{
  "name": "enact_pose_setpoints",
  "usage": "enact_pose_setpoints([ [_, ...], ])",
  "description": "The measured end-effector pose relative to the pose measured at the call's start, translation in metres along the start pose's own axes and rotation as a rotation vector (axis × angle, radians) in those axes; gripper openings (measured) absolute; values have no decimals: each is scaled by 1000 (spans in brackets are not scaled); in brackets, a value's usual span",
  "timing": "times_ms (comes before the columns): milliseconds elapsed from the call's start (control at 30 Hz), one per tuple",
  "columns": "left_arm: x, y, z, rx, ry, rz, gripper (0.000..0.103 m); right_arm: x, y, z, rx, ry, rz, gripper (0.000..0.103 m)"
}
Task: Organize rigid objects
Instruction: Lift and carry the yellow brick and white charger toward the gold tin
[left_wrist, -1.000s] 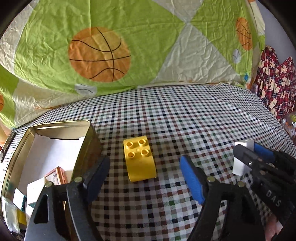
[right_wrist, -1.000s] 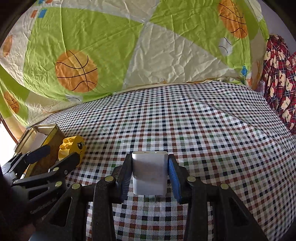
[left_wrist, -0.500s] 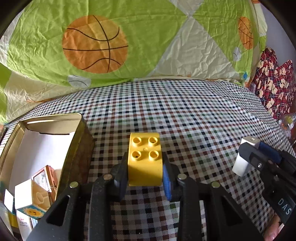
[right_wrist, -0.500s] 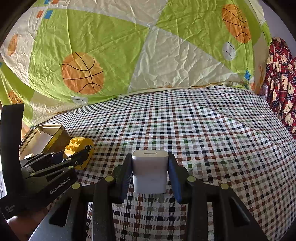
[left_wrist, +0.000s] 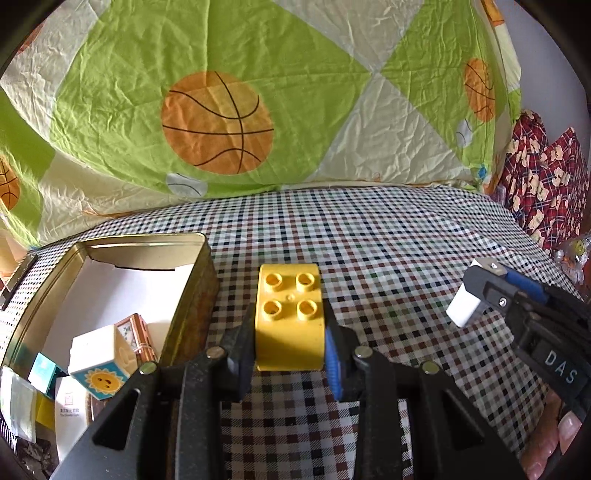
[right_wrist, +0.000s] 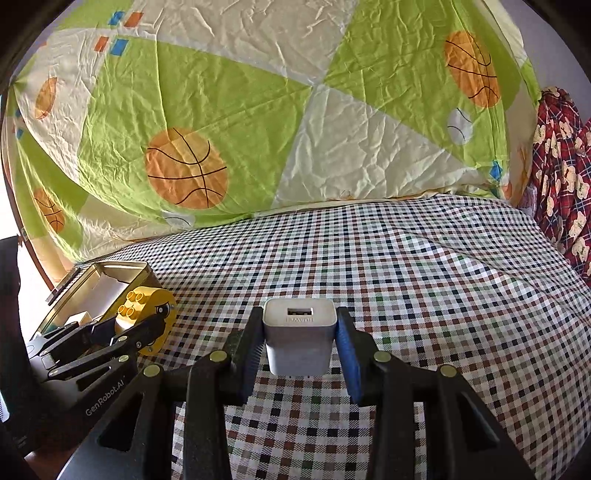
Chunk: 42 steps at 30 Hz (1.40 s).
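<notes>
My left gripper (left_wrist: 290, 336) is shut on a yellow studded toy brick (left_wrist: 289, 317) and holds it above the checked cloth, just right of a gold tin box (left_wrist: 192, 280). The brick also shows in the right wrist view (right_wrist: 147, 314), in front of the tin (right_wrist: 110, 269). My right gripper (right_wrist: 300, 341) is shut on a white USB charger (right_wrist: 298, 336) and holds it off the cloth. The charger also shows at the right in the left wrist view (left_wrist: 464, 310).
The tin holds a white cube with a sun picture (left_wrist: 99, 360), a small framed card (left_wrist: 138, 334) and other small boxes. A green basketball-print quilt (left_wrist: 221, 122) rises behind. Red patterned fabric (left_wrist: 543, 192) lies far right.
My left gripper closed on the yellow brick and lifted it off the cloth. The right gripper kept hold of the charger and rose a little.
</notes>
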<state>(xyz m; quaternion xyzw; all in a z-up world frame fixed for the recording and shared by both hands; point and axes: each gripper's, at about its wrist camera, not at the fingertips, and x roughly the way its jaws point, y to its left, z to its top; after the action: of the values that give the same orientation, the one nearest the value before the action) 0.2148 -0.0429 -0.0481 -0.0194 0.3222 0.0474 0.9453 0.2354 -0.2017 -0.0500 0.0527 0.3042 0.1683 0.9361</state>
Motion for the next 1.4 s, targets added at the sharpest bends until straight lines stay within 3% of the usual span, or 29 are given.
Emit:
enact_pose_setpoints([
  [600,-58,13,-22,-24,-203,37,31,-20,12,-7,-35,-58,-11,40],
  [1400,-91,26,-39,-42,-296,28,30,-50,29,-16,-88,-176,-24,40],
])
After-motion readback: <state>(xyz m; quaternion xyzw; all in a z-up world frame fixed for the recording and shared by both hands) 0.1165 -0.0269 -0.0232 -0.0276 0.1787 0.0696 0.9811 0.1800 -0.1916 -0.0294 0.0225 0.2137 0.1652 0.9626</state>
